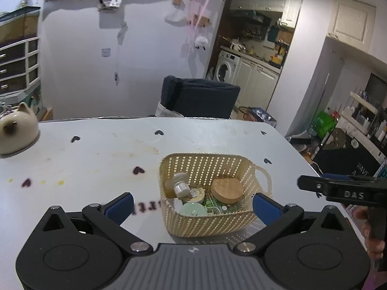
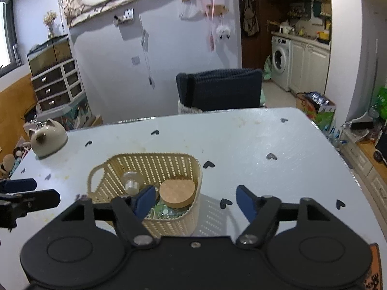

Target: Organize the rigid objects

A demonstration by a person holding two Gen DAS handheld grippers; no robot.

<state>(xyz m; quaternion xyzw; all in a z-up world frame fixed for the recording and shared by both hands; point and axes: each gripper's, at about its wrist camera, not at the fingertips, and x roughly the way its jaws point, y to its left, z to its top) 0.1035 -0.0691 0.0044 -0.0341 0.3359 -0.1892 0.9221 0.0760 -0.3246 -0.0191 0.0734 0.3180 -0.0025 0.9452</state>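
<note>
A beige woven plastic basket point(image 1: 219, 223) stands on the white table point(image 1: 96, 159). It holds a cork-lidded jar point(image 1: 226, 190), a small bottle with a ribbed cap point(image 1: 181, 186), a pale green round lid point(image 1: 193, 209) and other small items. My left gripper point(image 1: 193, 204) is open, its blue pads either side of the basket's near wall. In the right wrist view the basket point(image 2: 169, 224) sits low left with the cork lid point(image 2: 177, 191) and bottle point(image 2: 131, 183) inside. My right gripper point(image 2: 195, 203) is open above the basket's right side. Neither holds anything.
A cream cat-shaped teapot point(image 1: 17, 130) stands at the table's far left; it also shows in the right wrist view point(image 2: 47, 139). A dark chair point(image 1: 200, 99) stands behind the far edge. The table's right edge point(image 2: 350, 169) drops to floor clutter.
</note>
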